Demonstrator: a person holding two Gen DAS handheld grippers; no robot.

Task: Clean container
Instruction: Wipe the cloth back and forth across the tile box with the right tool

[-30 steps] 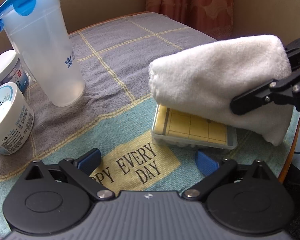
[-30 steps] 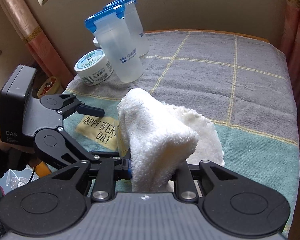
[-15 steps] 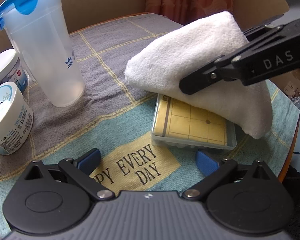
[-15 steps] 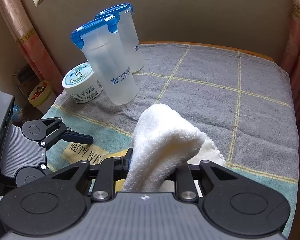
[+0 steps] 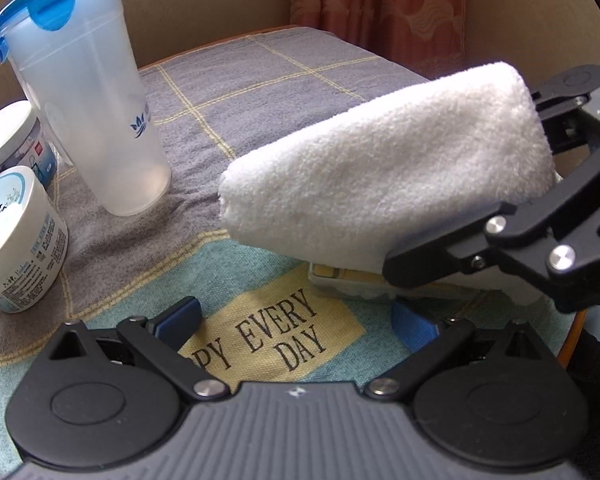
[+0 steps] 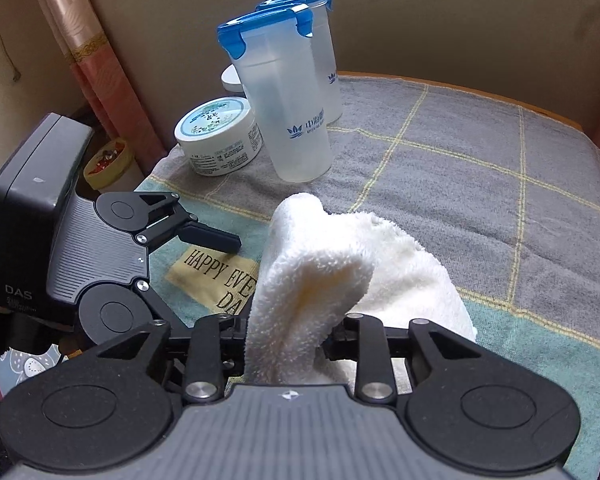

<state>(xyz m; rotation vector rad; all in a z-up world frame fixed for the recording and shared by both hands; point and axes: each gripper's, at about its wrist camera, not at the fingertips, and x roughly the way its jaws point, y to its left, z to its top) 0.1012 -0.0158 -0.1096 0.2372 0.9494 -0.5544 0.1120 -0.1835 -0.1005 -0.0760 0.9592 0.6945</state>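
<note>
Right gripper (image 6: 292,344): jaws part-way apart and just been opening, white towel (image 5: 380,196) between them. In the right wrist view the bunched towel fills the gap and both fingers sit against the pile, so it reads as a loosened hold on the towel, not a release. In the left wrist view one black finger (image 5: 432,264) of that gripper runs along the towel's lower edge.

Left gripper (image 5: 296,320): jaws wide apart, nothing between them, blue pads (image 5: 180,316) hanging over the printed cloth. It touches nothing.

Container (image 5: 340,278): flat clear plastic box with a yellow gridded lid, lying on the surface just ahead of the left gripper's right pad. Nearly all of it is covered by the towel, which drapes over it; only a thin strip of yellow lid and the clear front edge shows. Cannot tell from the right wrist view, where the towel hides it.

Surface: covered by a grey and teal cloth (image 6: 480,184) with yellow grid lines and a yellow patch (image 5: 276,340) lettered HAPPY EVERY DAY. At the far left side stands a translucent tumbler (image 5: 88,120) with a blue clip lid, upright, a second tumbler (image 6: 324,60) just behind it. A round white tub (image 5: 16,240) stands beside the tumblers, another tub (image 5: 8,136) behind that one.

Room: beige wall, pinkish patterned curtain (image 5: 384,8) behind the surface.
</note>
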